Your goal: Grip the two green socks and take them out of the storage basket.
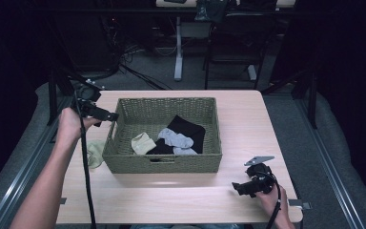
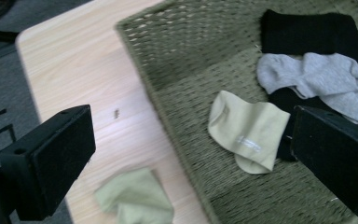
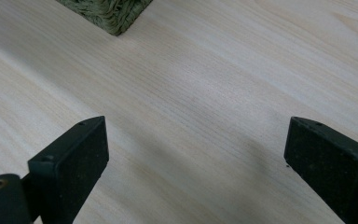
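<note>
A woven green basket (image 1: 124, 160) stands mid-table and holds a pale yellow sock (image 1: 142, 143), a grey sock (image 1: 176, 139) and a black garment (image 1: 188, 127). In the left gripper view the same yellow sock (image 2: 249, 132), grey sock (image 2: 326, 79) and black garment (image 2: 303, 32) lie on the basket floor (image 2: 191, 70). A light green sock (image 1: 94, 152) lies on the table left of the basket, and it is the light green sock (image 2: 135, 198) under the left jaws. My left gripper (image 1: 106, 117) hovers open above the basket's left rim, empty. My right gripper (image 1: 237, 188) rests open near the front right, over bare wood.
The wooden table (image 1: 248, 119) has free room right of the basket and along the front edge. A basket corner (image 3: 109, 11) shows in the right gripper view. Chairs and desk legs (image 1: 178, 47) stand beyond the far edge.
</note>
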The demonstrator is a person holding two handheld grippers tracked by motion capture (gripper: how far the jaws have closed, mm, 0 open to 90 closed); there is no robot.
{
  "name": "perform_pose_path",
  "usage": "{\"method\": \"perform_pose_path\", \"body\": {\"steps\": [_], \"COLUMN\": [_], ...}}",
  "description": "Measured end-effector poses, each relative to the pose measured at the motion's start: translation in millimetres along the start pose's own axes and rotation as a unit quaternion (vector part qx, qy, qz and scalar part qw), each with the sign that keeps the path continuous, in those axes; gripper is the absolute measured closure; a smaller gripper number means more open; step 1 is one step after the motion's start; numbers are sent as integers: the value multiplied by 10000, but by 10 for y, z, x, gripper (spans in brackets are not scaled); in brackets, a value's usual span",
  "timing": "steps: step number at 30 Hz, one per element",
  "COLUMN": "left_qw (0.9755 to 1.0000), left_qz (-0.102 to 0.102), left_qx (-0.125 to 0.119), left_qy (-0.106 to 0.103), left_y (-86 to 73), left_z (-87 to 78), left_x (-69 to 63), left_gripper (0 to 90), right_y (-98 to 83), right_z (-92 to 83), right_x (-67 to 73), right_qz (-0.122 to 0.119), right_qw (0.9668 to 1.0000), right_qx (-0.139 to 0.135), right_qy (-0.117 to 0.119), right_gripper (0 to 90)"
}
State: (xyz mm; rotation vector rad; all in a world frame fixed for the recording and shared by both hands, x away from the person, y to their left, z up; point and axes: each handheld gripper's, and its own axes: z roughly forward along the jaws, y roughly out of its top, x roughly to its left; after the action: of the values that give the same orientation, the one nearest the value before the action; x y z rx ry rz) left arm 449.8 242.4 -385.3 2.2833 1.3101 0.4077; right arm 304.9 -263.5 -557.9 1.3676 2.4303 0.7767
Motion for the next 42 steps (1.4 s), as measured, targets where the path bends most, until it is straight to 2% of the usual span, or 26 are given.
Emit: {"method": "perform_pose_path", "body": {"steps": [2,5,10,17,23,32,35,38,39,40,42], "left_qw": [10000,9998,9994,9981,9962,9939,9925,9892,9879,9870,9860], "left_qz": [36,83,208,307,367,436,481,551,552,571,575], "left_qx": [38,90,202,445,690,905,987,1173,1228,1271,1324], "left_qy": [-10,-133,-169,-286,-379,-458,-543,-684,-773,-796,-838], "left_y": [20,88,154,170,152,118,112,96,90,89,89], "left_z": [34,190,409,692,904,1112,1187,1266,1290,1315,1341], "left_x": [-24,-130,-243,-351,-394,-462,-477,-505,-511,-520,-525], "left_gripper": [1,1,2,5,38,78,130,225,225,262,281], "right_y": [2,3,-5,0,1,2,8,2,2,2,1], "right_z": [-2,-6,-7,-13,-9,-5,-4,-2,-2,-2,-3], "right_x": [0,11,6,11,4,5,7,16,16,11,0], "right_qz": [-5,-23,0,-29,-1,-29,-42,-30,-30,-42,-51], "right_qw": [10000,10000,10000,10000,10000,10000,10000,10000,10000,10000,10000], "right_qx": [-1,-6,8,1,-20,-5,2,-3,-3,11,33], "right_qy": [-1,1,-18,-4,14,6,19,12,12,22,-4], "right_gripper": [58,58,58,58,58,58,58,58,58,58,58]}}
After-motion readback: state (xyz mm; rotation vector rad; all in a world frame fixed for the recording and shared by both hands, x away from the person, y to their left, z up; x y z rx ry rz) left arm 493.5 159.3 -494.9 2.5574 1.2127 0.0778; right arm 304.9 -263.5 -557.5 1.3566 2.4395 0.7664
